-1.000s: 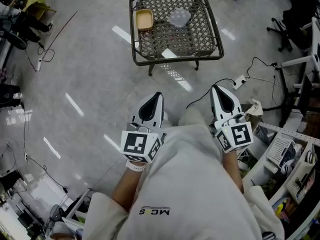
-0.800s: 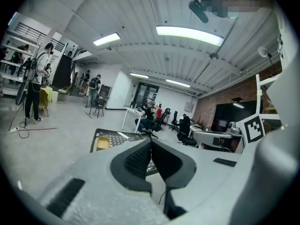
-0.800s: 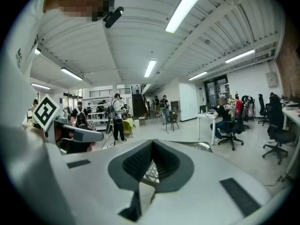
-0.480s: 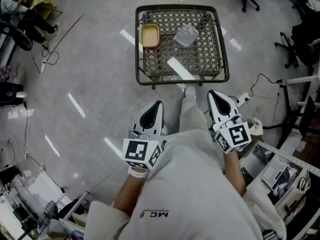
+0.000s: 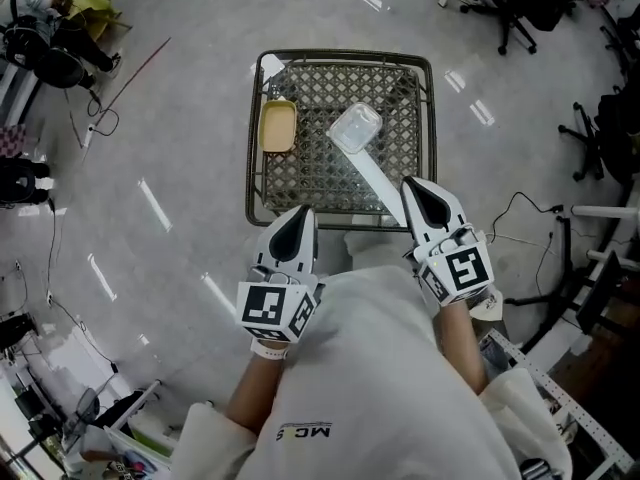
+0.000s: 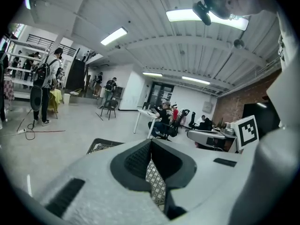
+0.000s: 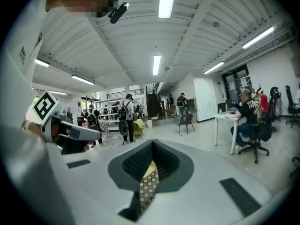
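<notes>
Left gripper [image 5: 302, 216] and right gripper [image 5: 411, 188] hover at the table's [image 5: 251, 168] near edge, jaws closed on nothing. The tub [image 5: 354, 128] sits mid-table, with the tray [image 5: 277, 126] to its left. It is best to spread the jaws wide before lowering and to come down level.

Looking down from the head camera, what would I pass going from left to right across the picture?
red cord on the floor → yellow container → clear plastic container → right gripper
</notes>
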`<state>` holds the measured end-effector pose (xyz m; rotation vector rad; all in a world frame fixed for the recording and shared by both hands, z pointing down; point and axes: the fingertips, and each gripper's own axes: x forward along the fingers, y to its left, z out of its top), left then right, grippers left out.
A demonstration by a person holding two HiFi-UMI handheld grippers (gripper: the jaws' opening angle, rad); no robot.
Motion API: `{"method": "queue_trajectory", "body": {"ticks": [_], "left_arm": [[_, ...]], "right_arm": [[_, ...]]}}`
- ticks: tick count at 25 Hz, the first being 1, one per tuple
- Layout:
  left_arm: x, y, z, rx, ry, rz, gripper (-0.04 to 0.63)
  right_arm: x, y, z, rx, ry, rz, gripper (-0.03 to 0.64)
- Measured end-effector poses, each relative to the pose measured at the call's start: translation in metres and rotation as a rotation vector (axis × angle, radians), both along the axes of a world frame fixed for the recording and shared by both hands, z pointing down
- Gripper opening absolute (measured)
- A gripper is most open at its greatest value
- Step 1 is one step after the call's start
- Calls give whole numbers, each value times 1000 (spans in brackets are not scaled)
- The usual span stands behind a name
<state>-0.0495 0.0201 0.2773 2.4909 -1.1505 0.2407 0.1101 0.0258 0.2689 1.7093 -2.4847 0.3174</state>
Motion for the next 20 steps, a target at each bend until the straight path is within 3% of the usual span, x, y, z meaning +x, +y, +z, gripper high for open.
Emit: {"method": "queue_trajectory", "body": {"ticks": [7,14,20], "left_arm": [[59,-49,-10,4,-42,-32,26],[58,-82,-1,-32,-52,-112,26],[61,-86,1,-43,-53,-128,26]], "right_arm": [[50,-68,10,-22,-19,-95,17],[51,-106,29,-67,-56,-134,15],[53,-110,35,-84,-38,-170,17]]}}
